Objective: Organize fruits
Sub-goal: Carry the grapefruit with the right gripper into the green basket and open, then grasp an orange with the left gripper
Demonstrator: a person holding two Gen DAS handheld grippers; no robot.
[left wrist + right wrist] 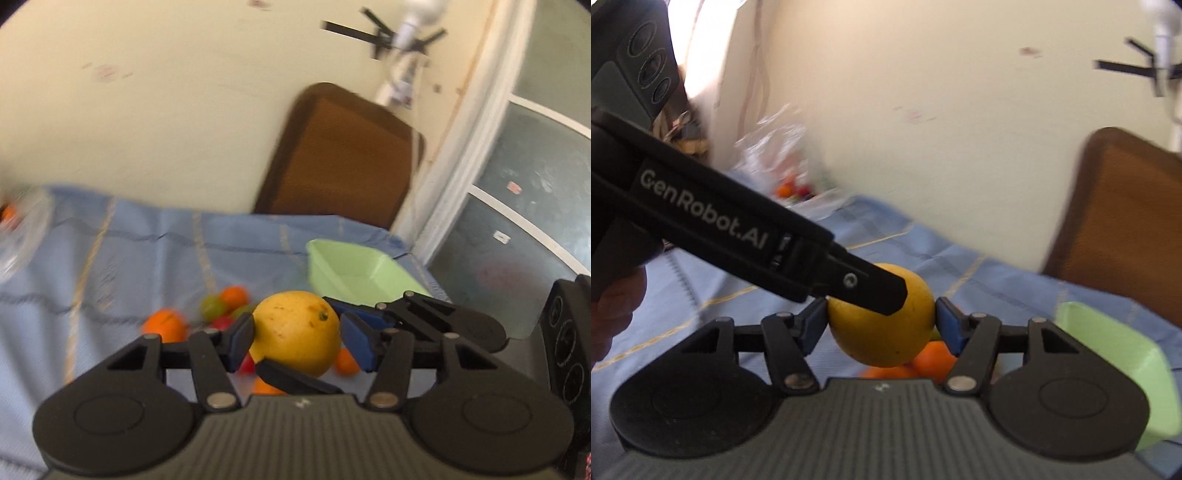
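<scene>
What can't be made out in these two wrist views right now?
- Small fruits: left wrist view, partly behind the yellow fruit; count unclear.
- Left hand-held gripper: left wrist view, pad contact with the fruit blurred.
- Clear bag: right wrist view, contents motion-blurred.
- Green tub: right wrist view, near part behind right hand-held gripper.

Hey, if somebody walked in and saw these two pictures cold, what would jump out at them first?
The big yellow fruit dominates the middle of both views, clamped between the blue pads of the right hand-held gripper, with the left hand-held gripper crowding in around it too. Below it, small orange, red and green fruits lie scattered on the blue cloth, and a pale green tray sits empty to the right.
</scene>
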